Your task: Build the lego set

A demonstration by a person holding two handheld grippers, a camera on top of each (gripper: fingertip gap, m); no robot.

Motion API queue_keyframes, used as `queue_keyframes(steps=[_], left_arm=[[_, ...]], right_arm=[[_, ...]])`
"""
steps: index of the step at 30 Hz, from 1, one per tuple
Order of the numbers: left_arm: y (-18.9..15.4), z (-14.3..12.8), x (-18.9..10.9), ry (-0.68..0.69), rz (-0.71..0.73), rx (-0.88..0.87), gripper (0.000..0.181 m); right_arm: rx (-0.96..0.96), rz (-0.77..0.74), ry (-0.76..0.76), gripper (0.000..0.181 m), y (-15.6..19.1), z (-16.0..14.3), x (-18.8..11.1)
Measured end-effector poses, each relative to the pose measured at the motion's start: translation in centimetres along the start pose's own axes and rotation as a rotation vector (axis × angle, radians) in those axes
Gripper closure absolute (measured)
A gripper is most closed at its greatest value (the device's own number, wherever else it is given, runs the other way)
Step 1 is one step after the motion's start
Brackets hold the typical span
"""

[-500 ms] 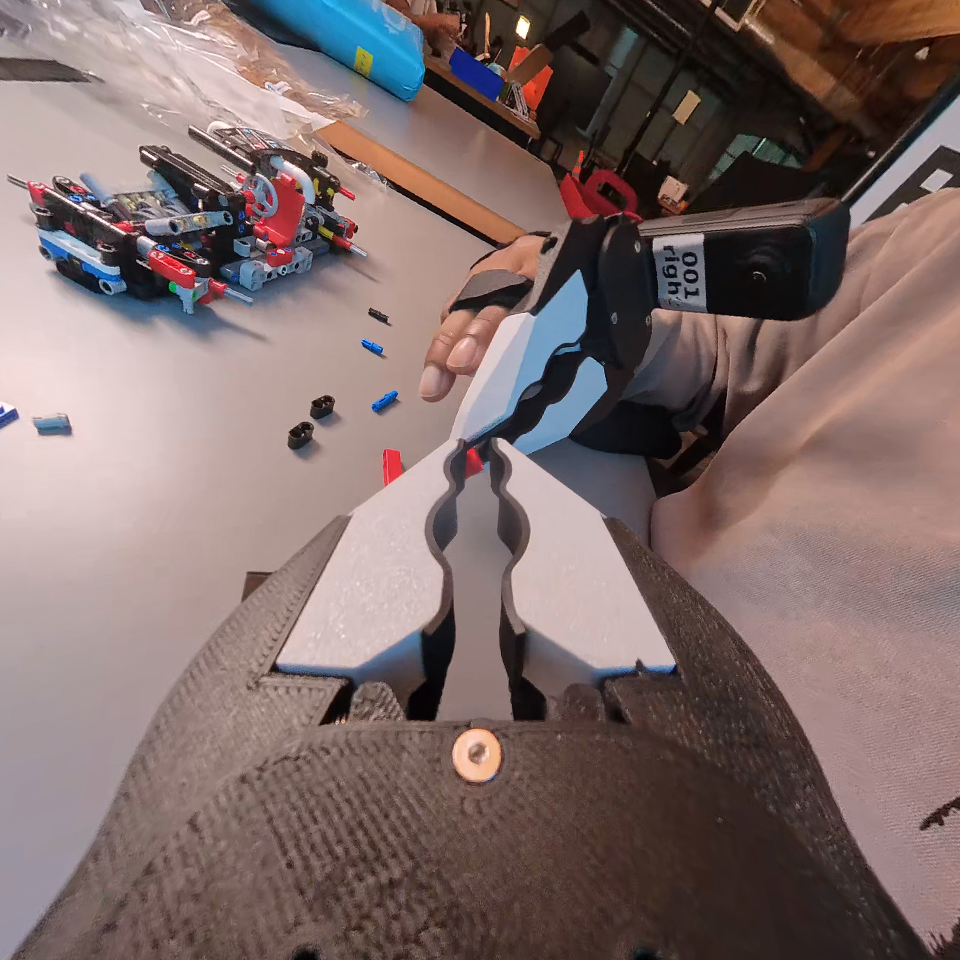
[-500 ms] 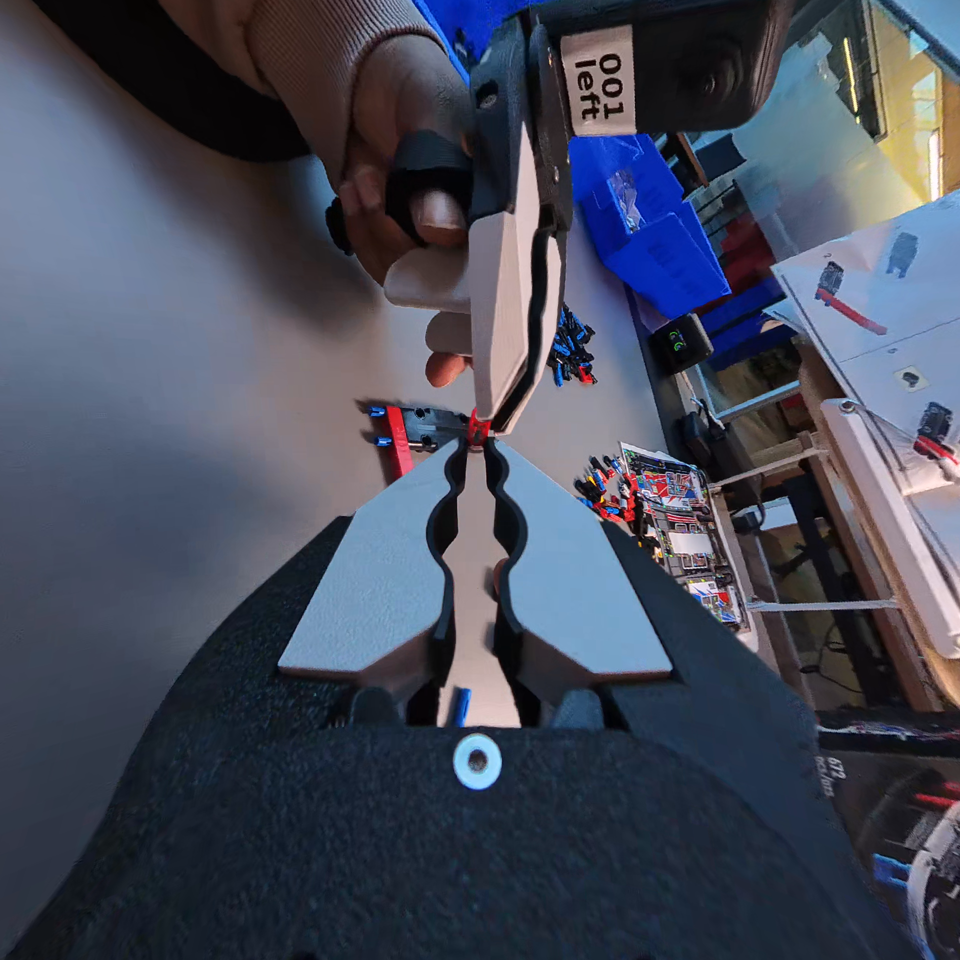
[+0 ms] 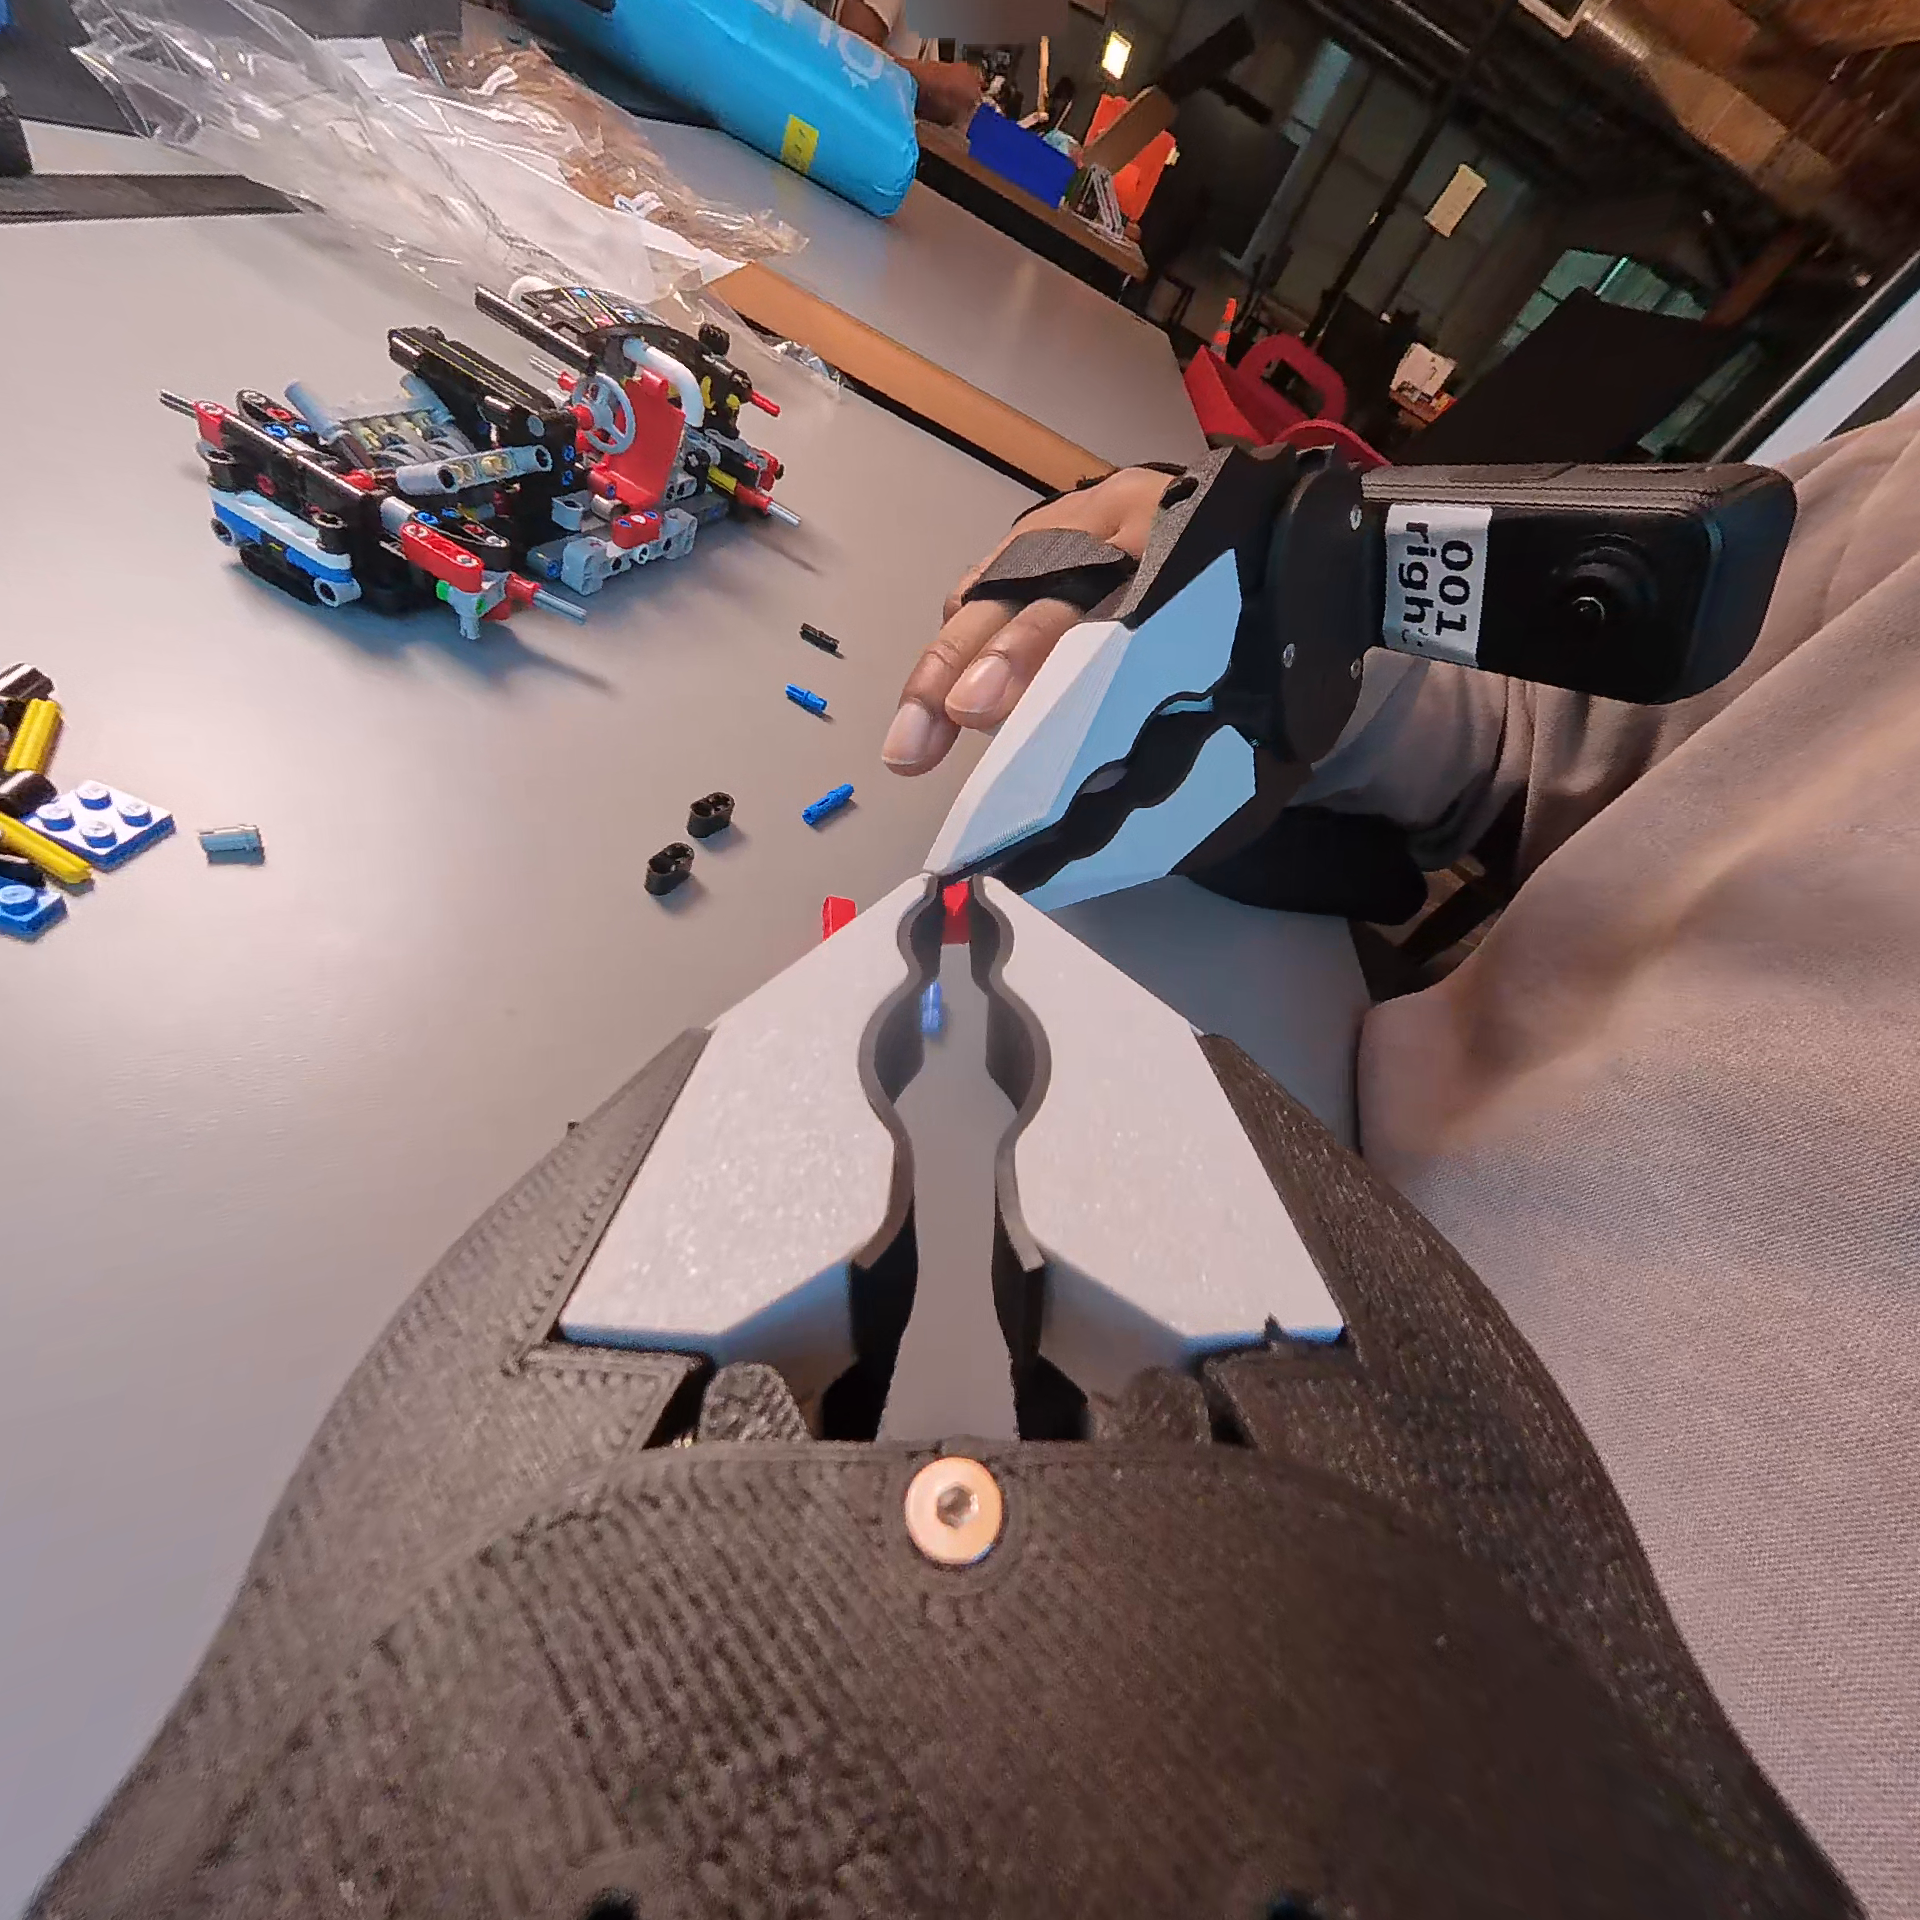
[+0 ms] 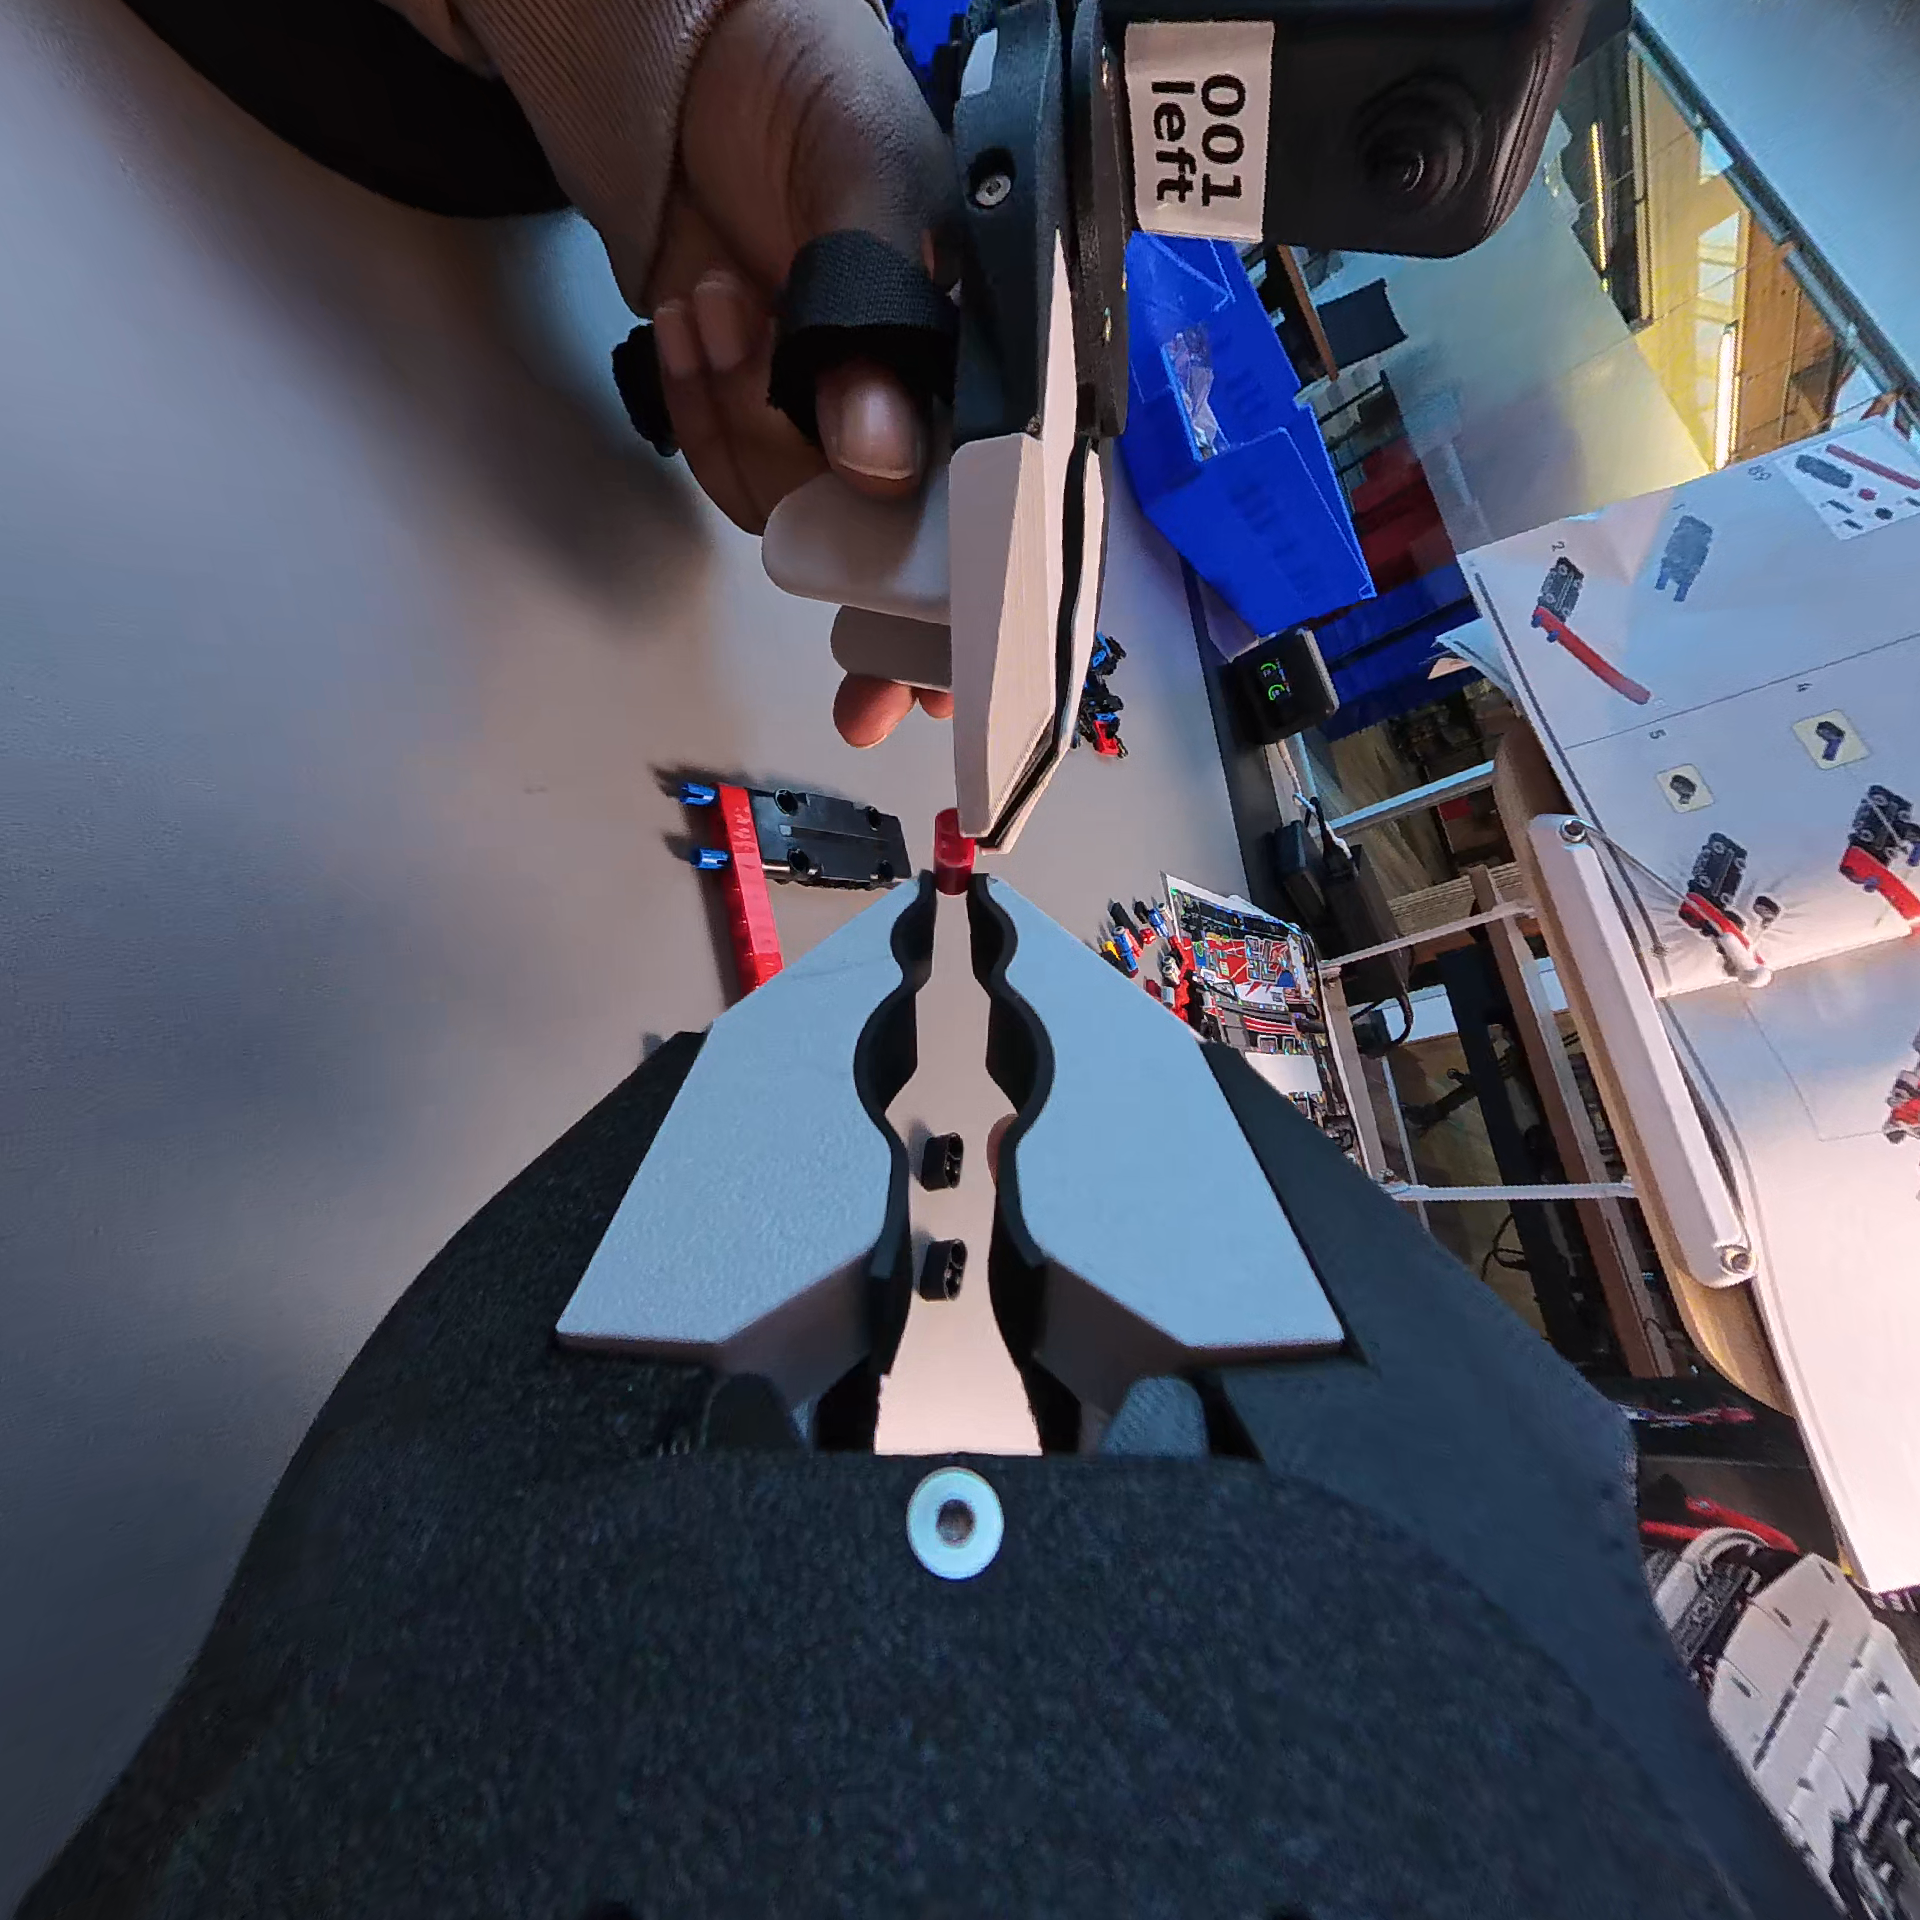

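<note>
Since the earlier frame, the two black connectors (image 4: 940,1210) have come into sight between the right gripper's fingers where a blue pin was seen before, and in the left wrist view the model (image 3: 478,478) and loose parts are now being shown lower and further right; the tip-to-tip meeting of the grippers is unchanged.

The small red piece (image 4: 953,865) is being pinched between the nearly closed fingers of the right gripper (image 4: 951,891), only a narrow gap being left at the tips. The same red piece (image 3: 954,914) is being gripped from the other side by the left gripper (image 3: 951,896), whose fingers are likewise closed down on it. The piece is being held in the air just above the grey tabletop (image 3: 312,1091), near its front edge.

On the tabletop behind the tips, a red beam joined to a black block (image 4: 800,857) with blue pins is lying flat. Further off in the left wrist view, the partly built model is standing near clear plastic bags (image 3: 416,156), with two blue pins (image 3: 828,805) and a few blue plates (image 3: 99,826) being left scattered apart. An open instruction booklet (image 4: 1714,727) is being propped up at the right of the right wrist view.
</note>
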State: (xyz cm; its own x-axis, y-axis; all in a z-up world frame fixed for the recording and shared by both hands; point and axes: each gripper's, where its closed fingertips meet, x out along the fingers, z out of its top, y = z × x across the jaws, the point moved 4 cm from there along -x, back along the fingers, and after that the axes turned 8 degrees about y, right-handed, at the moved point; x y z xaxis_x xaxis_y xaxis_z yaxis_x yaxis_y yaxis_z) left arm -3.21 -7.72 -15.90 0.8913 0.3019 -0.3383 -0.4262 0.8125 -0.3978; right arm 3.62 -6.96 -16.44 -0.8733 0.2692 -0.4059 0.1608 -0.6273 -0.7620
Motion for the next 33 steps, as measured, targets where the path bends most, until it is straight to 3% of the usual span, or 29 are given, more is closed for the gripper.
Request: queue_keyframes(steps=[1,11,20,28,33], left_arm=[[0.0,0.0,0.0,-0.003,0.002,-0.003,0.178],[0.5,-0.1,-0.2,0.002,-0.012,-0.05,0.162],[0.0,-0.6,0.5,0.048,0.012,0.017,0.171],[-2.0,0.7,-0.4,-0.087,-0.299,-0.117,0.173],[-2.3,0.5,-0.1,-0.072,-0.333,-0.132,0.173]], right_arm=[[-0.001,-0.006,0.002,0.177,0.0,0.0,0.0],[-0.041,-0.046,0.016,0.177,-0.2,-0.2,0.0],[-0.03,-0.041,-0.005,0.177,-0.1,0.1,-0.2],[0.246,0.057,-0.221,0.176,-1.2,2.0,-1.8],[0.242,0.079,-0.239,0.177,-1.1,2.3,-2.1]])
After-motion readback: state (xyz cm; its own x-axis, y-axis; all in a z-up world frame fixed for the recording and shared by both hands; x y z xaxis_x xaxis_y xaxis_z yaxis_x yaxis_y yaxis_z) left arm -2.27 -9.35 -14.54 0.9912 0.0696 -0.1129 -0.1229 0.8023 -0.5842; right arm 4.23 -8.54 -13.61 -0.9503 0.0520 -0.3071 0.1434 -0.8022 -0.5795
